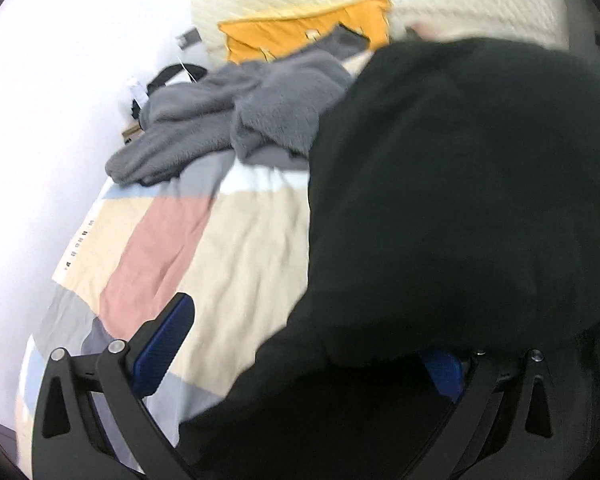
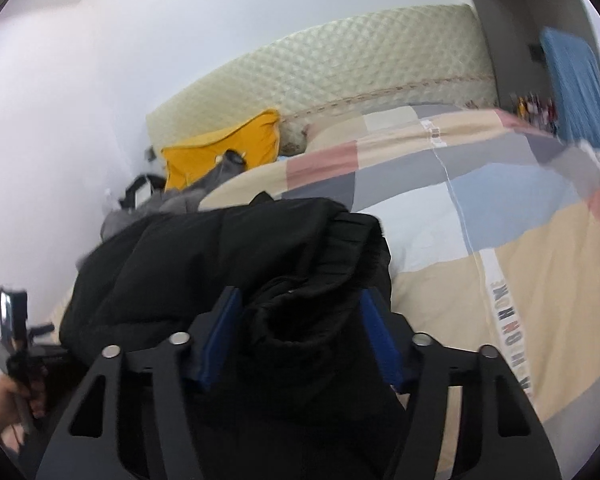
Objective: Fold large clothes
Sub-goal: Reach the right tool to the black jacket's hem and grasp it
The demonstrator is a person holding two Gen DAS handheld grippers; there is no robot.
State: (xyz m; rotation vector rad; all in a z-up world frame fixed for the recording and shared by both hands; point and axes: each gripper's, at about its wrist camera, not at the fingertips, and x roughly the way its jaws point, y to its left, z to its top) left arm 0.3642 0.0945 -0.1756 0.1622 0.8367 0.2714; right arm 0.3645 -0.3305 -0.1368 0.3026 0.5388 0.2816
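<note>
Honestly, left gripper point(image 1: 300, 364) is spread wide, black jacket point(image 1: 440, 208) draped over one pad on the patchwork quilt point(image 1: 236, 240); right gripper point(image 2: 296, 336) has bunched cuff between its pads, get a firm pinch before folding

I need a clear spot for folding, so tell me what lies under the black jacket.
The black jacket lies on the patchwork quilt. Anything else beneath it is covered.

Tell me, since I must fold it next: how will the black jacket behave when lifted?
The black jacket looks floppy, bunching between the right gripper fingers. Its puffy bulk suggests lightness for its size. The smooth shell may slip.
</note>
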